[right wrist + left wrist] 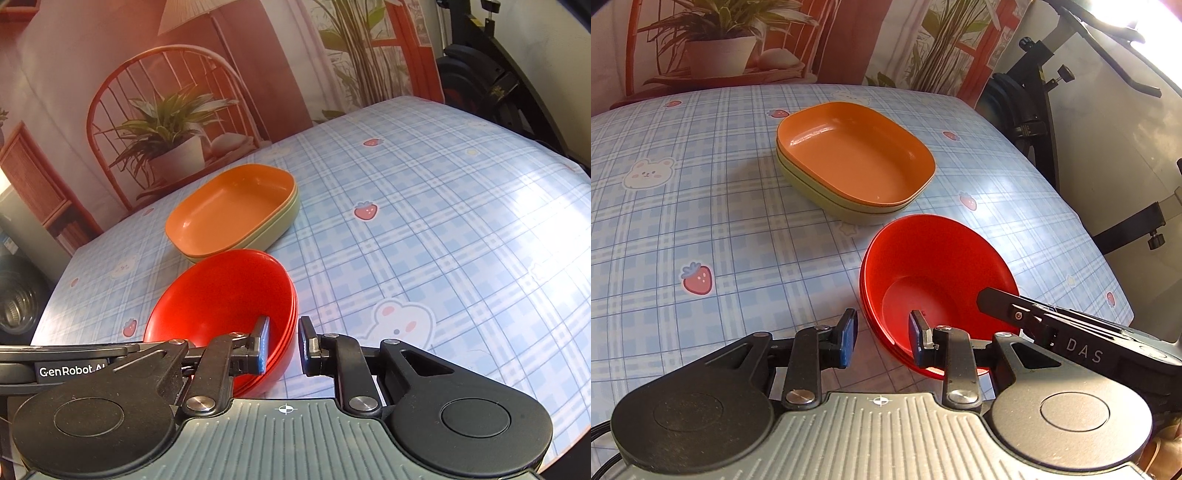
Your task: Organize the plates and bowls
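Stacking step, bowls: I judge the red bowls [225, 306] are nested, three rims showing, on the bench [443, 229] just in front of the plate stack, an orange plate [853, 155] seated in a green plate [820, 195]. Left claw [882, 338]: fingers apart, straddling the bowls' near-left rim, one pad inside, one outside, no squeeze visible. Right claw [284, 345]: likewise apart across the right rim. Next move, in my judgement: either back both claws off cleanly or close to shift the bowls beside the plates.
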Tool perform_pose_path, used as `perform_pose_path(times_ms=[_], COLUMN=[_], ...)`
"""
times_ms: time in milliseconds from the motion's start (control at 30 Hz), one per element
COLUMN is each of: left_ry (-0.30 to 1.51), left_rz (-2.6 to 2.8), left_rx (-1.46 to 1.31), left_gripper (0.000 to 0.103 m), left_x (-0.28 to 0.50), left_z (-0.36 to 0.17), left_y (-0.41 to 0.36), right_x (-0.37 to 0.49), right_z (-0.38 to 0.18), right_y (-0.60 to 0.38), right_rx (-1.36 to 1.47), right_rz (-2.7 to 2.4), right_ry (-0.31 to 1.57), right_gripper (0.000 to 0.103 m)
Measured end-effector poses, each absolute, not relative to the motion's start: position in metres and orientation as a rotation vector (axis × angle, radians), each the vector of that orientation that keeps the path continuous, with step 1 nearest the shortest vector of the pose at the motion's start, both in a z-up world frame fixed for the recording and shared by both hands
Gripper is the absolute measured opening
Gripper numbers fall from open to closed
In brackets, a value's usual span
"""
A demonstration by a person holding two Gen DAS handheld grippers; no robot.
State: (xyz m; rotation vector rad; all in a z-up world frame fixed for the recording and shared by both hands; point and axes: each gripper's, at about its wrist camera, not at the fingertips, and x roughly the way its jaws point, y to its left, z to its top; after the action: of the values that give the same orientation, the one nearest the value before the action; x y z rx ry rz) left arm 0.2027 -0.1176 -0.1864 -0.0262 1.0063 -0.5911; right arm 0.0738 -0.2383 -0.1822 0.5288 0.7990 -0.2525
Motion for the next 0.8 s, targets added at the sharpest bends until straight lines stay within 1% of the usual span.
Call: perform_pose_path(times_ms=[67, 800], left_ry=[1.012, 1.027], left_rz=[-0.597, -0.626], left_rx=[-0.036, -0.072], left_gripper=[0.031, 0.028], left_x=[0.2041, 0.2063], left_z=[-0.1883, -0.1914], left_y=[-0.1170, -0.1131], right_x=[0.0746, 0.0757], right_z=[-0.1829, -0.1805], right_y=[-0.2379, -0.2363], right_rx=[0.526, 0.500], right_rz=[-0.248, -0.250], right_ry=[0.801, 0.799], right_gripper=[0.015, 0.014])
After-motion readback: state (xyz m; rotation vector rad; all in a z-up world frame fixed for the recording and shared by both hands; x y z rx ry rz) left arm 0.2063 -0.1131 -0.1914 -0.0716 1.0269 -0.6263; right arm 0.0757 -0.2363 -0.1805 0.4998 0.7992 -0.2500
